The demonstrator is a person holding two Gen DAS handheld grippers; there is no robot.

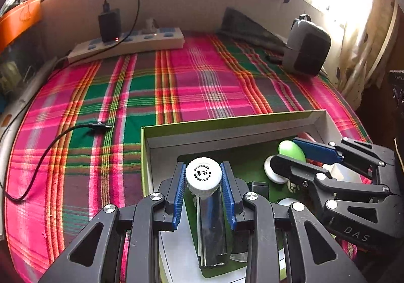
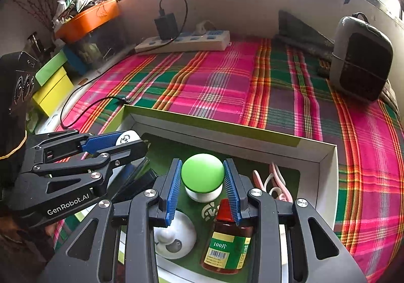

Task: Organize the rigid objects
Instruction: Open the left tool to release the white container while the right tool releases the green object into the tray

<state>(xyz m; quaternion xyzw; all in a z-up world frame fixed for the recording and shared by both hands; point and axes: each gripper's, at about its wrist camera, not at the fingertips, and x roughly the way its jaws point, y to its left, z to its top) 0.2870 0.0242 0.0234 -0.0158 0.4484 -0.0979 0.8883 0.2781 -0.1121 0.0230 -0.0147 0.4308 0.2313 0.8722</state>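
Note:
My left gripper (image 1: pixel 203 174) is shut on a clear bottle with a white cap (image 1: pixel 203 174), held over the open white-and-green box (image 1: pixel 227 122). My right gripper (image 2: pixel 202 177) is shut on a green-topped mushroom-shaped object (image 2: pixel 202 173) with a white base, also over the box (image 2: pixel 227 129). Each gripper shows in the other's view: the right one (image 1: pixel 293 150) at the right, the left one (image 2: pixel 126 140) at the left. In the box lie a brown pill bottle with a red cap (image 2: pixel 228 240), a white round object (image 2: pixel 174 237) and pink scissors-like handles (image 2: pixel 274 180).
The box rests on a pink-and-green plaid cloth (image 1: pixel 192 81). A black cable end (image 1: pixel 99 126) lies left of the box. A power strip (image 1: pixel 131 43) with a black charger sits at the back, a grey device (image 1: pixel 306 48) at the back right. Yellow-green boxes (image 2: pixel 50 88) stand at the left.

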